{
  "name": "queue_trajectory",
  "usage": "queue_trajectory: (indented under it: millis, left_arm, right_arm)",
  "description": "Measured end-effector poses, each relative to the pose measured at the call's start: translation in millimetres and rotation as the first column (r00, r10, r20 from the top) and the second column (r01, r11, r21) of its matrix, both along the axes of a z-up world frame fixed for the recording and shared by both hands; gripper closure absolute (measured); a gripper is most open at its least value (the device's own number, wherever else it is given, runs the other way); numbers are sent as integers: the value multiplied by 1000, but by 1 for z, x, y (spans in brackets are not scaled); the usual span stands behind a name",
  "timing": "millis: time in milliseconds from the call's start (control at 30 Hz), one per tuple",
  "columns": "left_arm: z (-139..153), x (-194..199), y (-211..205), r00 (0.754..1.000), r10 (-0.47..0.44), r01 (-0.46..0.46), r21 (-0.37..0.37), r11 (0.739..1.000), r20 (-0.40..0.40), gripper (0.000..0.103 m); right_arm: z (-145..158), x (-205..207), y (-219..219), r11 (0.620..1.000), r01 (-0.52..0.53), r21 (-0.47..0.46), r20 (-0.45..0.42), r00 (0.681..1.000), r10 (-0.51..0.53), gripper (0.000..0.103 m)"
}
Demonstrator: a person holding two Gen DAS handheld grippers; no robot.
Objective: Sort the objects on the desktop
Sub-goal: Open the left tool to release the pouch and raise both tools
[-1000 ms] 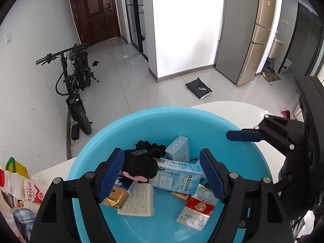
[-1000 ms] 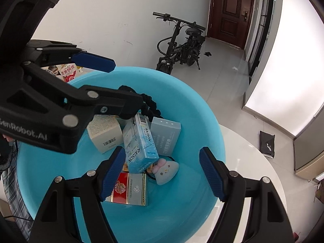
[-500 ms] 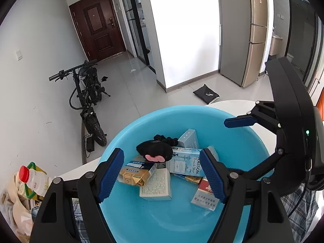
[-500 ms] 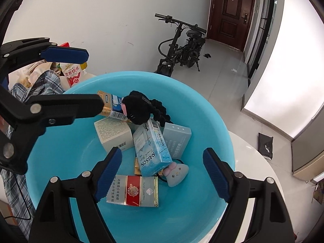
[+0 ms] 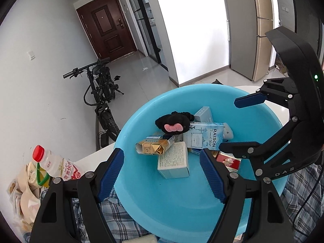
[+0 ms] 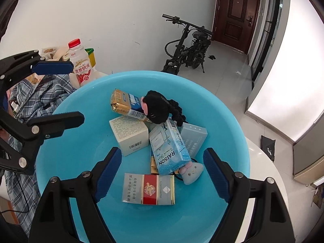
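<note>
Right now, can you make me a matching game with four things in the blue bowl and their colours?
Things:
1. plush toy
2. RAISON box
3. bunny charm
4. bottle cap

Colours:
a. red
b. pale blue with dark letters
c. black with a pink bow
d. grey with pink ears

Pairs: 1-c, 2-b, 3-d, 4-a

The bottle stands outside the bowl, behind its rim.

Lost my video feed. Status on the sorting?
Both tools open, empty, above blue basin. Boxes and black plush piled inside. Nothing in the way.
</note>
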State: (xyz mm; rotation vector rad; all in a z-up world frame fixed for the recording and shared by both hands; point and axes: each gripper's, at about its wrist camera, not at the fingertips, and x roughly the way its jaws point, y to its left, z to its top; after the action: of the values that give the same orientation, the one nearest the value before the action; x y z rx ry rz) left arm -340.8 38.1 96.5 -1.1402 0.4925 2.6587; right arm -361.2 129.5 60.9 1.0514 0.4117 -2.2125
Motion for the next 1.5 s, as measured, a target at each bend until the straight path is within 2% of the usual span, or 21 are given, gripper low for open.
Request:
queue_trajectory:
  millis: [133, 300, 400, 767, 1000, 1400, 1500]
  left_arm:
    - [4, 20, -1, 1000, -19, 19, 33, 999, -8, 24]
    - [5, 39, -5, 999, -32, 30, 87, 996, 20, 24]
    - [2, 49, -8, 1000, -26, 25, 78, 997, 12, 24]
    - [-1, 77, -21, 998, -14, 7, 113, 994, 61, 24]
    - [4, 99, -19, 999, -14, 8, 115, 993, 52, 24]
    - [14, 141, -7, 998, -52, 49, 105, 993, 25, 24]
    - [15, 150, -6, 995, -80, 72, 142, 987, 53, 24]
  right_arm:
    - [9, 16, 1, 999, 6, -51, -15, 1000, -7, 21]
    - [21, 34, 6, 995, 3, -101, -10, 1000, -4, 20]
    - [24, 43, 11, 993, 4, -118, -2, 1000, -4, 18]
    - [37, 73, 16, 995, -17, -97, -23, 1000, 15, 18]
    - [39, 93, 18, 997, -35, -74, -33, 999, 32, 18]
    - [50, 136, 29, 997, -73, -35, -69, 995, 70, 18]
    - [54, 146, 33, 996, -80, -27, -81, 994, 78, 18]
